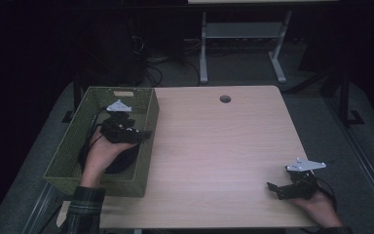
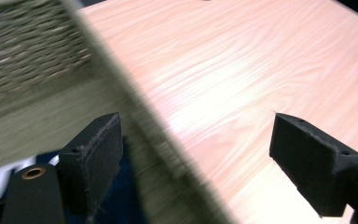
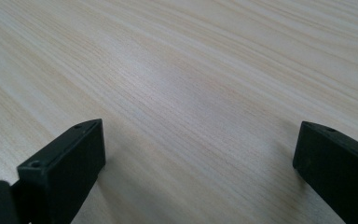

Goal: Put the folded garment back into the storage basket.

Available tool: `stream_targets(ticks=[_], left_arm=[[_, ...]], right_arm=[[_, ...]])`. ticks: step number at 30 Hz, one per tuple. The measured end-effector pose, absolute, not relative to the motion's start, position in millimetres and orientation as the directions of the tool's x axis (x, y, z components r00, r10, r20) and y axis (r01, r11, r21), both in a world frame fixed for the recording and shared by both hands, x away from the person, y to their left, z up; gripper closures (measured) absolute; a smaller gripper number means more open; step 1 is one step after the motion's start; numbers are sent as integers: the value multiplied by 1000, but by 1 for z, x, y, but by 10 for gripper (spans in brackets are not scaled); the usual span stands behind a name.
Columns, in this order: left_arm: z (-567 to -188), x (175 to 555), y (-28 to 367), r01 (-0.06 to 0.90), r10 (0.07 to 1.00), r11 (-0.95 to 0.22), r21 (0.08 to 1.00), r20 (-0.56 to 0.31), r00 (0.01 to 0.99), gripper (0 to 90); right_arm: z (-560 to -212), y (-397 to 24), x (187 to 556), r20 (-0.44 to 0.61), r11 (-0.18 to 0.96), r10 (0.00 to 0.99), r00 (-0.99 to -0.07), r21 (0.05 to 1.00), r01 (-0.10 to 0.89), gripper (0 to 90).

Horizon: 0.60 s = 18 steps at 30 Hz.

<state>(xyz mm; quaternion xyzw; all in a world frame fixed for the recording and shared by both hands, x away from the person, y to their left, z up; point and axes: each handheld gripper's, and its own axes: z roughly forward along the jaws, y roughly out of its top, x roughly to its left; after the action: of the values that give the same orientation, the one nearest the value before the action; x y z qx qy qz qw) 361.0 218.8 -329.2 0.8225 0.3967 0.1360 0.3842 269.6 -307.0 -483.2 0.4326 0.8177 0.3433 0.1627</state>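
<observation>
The table lies nearest, a pale wood top that reaches to the bottom edge of the high view, with a round hole near its far edge. On its left side stands the basket, a green woven box that overhangs the table's left rim. Inside the basket, toward its near end, lies a dark thing, partly under the person's left hand; what it is cannot be told. In the left gripper view a dark blue patch shows low between the left pad and the blurred basket wall.

The left gripper is held over the basket, its tips at the right wall. Its jaws stand wide with nothing between them: in its own view the two black pads are far apart, the basket's rim running between them and bare wood beyond.

The right gripper rests near the table's near right corner, well apart from the basket, in the right hand. Its jaws are also wide, and in its own view bare table lies between them.
</observation>
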Motion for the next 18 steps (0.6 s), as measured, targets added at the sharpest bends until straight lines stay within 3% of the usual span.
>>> stream_targets(ticks=[18], left_arm=[[-374,345,124,461,628,-492,739,-65,775,164]], right_arm=[[-483,-307,270,30,390,819,-573,702,595,19]])
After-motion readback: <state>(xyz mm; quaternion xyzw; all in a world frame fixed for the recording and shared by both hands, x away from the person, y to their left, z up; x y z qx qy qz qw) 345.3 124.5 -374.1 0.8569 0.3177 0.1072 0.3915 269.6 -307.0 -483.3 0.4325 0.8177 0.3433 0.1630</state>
